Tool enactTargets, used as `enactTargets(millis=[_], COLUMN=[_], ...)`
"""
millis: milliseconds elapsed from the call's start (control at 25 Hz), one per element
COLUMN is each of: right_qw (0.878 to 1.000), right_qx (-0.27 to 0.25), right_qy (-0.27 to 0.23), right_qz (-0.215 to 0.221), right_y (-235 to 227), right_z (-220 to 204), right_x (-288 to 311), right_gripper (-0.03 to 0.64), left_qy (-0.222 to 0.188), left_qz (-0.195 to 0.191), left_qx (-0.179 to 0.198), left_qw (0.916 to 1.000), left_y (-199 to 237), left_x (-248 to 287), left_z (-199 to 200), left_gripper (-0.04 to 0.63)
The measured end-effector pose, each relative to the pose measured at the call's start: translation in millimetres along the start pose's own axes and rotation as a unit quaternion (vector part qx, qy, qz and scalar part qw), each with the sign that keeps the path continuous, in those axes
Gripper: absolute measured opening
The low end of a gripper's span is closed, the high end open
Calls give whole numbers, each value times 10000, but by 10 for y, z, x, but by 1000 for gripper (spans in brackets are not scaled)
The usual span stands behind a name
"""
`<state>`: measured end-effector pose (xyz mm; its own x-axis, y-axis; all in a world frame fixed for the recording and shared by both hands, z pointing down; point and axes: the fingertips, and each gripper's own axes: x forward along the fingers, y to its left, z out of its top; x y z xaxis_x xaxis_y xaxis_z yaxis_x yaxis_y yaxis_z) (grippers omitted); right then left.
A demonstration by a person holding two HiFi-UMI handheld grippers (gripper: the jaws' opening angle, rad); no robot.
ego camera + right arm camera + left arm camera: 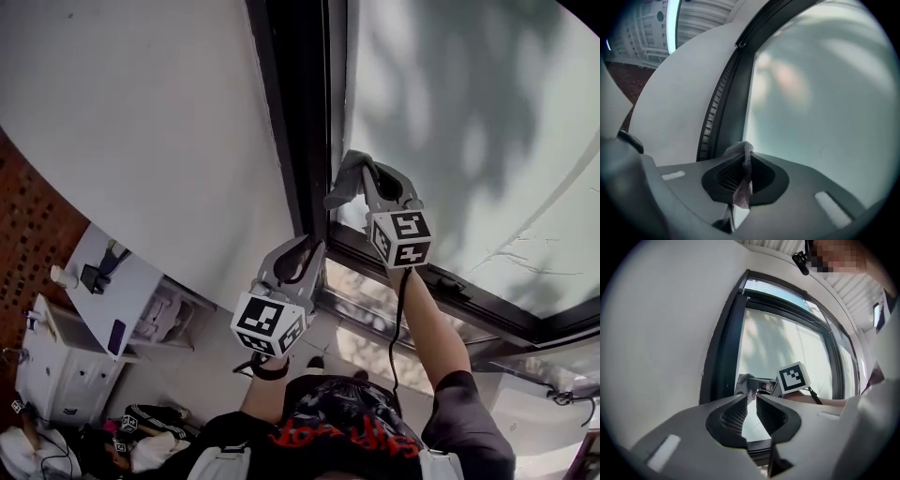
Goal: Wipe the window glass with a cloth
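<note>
Head view, lower left of frame: white table (127, 281) with small dark items on it, and a white cabinet (56, 375) beside it, both far below. White wall (141, 122) fills the upper left.

Left gripper (314, 251) sits at centre frame, below and left of the other one, tips pointing up toward the dark window frame (300, 122). In the left gripper view its jaws (751, 397) are clenched to a thin slit with nothing gripped. Through and above the slit you see the other tool's marker cube and the cloth (744, 380).

Right gripper (364, 169) is raised higher, just right of the frame's vertical bar. Its jaws are clamped on a grey cloth (345, 183). The right gripper view confirms this: the cloth (742, 185) is pinched between the pads, with a bunch sticking out over the tips and a tail hanging down behind.

The cloth sits at the left edge of the window glass (469, 122), next to the frame (733, 98). Actual contact with the pane (820, 93) can't be told. The glass looks frosted, with leaf shadows on it. The person's right forearm (431, 328) runs down to a dark sleeve at lower right.
</note>
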<state>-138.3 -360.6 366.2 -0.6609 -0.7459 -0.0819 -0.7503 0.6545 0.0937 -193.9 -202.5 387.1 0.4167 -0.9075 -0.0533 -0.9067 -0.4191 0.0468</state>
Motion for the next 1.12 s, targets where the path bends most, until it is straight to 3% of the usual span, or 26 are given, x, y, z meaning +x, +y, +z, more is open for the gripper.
enactTargets(millis=[120,320,640,880,1120], right_qw=[9998,9981,9810,9520,9122], right_qx=[-158,-161,-254,-339,-343], right_qy=[-29,-70,20,280,484], right_qz=[-122,-592,-1926,-3028,-4055], right_y=[-113,-594,-1529,-2245,-2968], right_z=[50,85,58,-18,-60], right_x=[-160,-691,-1978,-3109,-4198], right_gripper=[18,18,18,18,18], left_qy=[29,27,248,380,440], left_qz=[-242,-1020,-2024,-2730,-3212], left_qx=[-81,-109,-158,-123,-3], left_qw=[9997,9947,9789,9612,9460], left_y=[-25,-441,-1282,-1965,-2513], left_x=[123,486,983,1209,1334], left_z=[-41,-75,-215,-307,-310], left_gripper=[37,38,37,37,38])
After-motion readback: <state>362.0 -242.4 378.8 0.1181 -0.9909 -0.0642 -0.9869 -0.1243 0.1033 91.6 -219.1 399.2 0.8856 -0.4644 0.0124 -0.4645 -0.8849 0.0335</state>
